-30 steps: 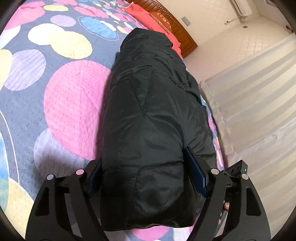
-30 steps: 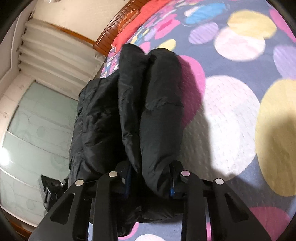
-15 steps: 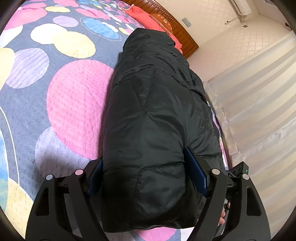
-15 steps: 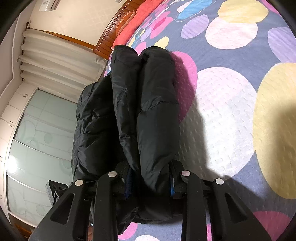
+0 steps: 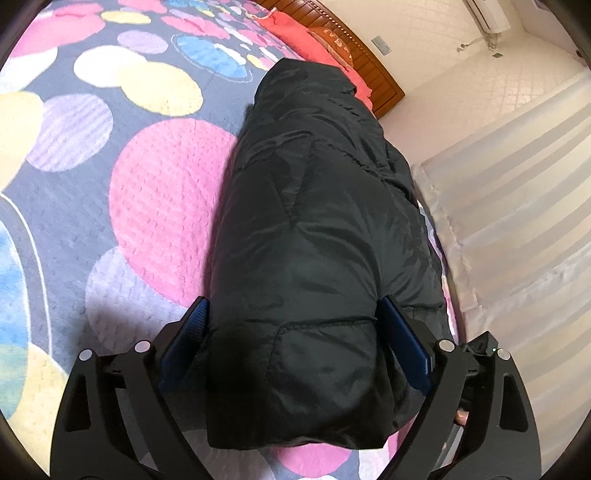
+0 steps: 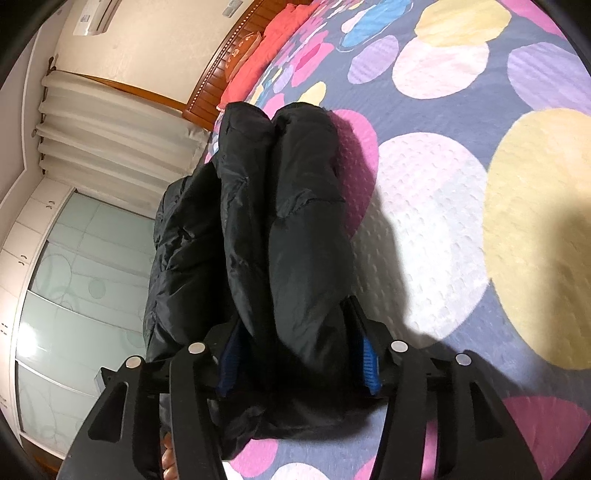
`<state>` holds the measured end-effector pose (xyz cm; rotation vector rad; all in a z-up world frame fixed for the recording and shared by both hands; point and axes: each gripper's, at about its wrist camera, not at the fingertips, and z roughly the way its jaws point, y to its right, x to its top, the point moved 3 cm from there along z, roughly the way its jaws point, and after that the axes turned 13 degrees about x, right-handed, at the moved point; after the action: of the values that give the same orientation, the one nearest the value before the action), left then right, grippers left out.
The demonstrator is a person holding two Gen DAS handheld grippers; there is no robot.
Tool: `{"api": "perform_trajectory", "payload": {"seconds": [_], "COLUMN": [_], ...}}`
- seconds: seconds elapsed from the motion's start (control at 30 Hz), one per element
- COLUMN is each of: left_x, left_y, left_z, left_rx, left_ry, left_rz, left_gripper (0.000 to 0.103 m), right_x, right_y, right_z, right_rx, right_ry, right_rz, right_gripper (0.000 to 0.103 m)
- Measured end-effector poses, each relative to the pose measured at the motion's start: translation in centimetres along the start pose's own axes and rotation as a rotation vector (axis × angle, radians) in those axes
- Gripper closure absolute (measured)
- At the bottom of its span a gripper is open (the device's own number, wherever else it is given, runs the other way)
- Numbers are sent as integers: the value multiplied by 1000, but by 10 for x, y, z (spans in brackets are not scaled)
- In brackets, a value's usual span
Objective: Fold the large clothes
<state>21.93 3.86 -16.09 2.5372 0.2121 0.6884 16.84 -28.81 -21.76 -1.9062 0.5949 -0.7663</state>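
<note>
A black puffy jacket (image 5: 310, 229) lies folded into a long thick bundle near the edge of a bed. In the left wrist view my left gripper (image 5: 291, 306) straddles the near end of the bundle. Its jaws are opening, and the blue pads (image 5: 197, 328) stand alongside the fabric without squeezing it. In the right wrist view my right gripper (image 6: 295, 321) straddles the doubled-up end of the jacket (image 6: 295, 229). Its jaws are opening too, with its blue pads (image 6: 367, 360) just off the fabric, which bulges between them.
The bedspread (image 5: 159, 206) is grey with big pink, yellow and lilac circles. Red pillows (image 5: 295, 33) lie against a wooden headboard (image 5: 369, 62) at the far end. White curtains (image 5: 517, 206) hang beside the bed edge; a glass-fronted wardrobe (image 6: 81, 280) stands beyond it.
Both grippers have widened around the jacket, the right one most. The fabric that was pinched in the right jaws has puffed out. Neither hand has shifted much.
</note>
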Motion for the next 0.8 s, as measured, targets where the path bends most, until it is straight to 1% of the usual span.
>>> {"api": "perform_trajectory", "payload": {"seconds": [0.2, 0.57, 0.67, 0.73, 0.8], "left_x": [-2, -9, -11, -12, -11], "left_y": [8, 14, 17, 19, 20], "left_z": [-8, -16, -18, -18, -17], "left_rx": [60, 133, 163, 184, 193], "left_ry": [33, 36, 50, 60, 60], "left_rz": [61, 71, 90, 103, 100], "left_gripper": [12, 12, 11, 11, 11], "right_x": [-4, -11, -11, -12, -12], "right_y": [-1, -3, -5, -3, -1], "right_z": [-11, -28, -35, -40, -44], "right_rx": [-13, -29, -50, -79, -101], "right_ry": [17, 45, 58, 65, 75], "right_rz": [2, 12, 4, 5, 15], "right_gripper": [45, 44, 44, 44, 44]}}
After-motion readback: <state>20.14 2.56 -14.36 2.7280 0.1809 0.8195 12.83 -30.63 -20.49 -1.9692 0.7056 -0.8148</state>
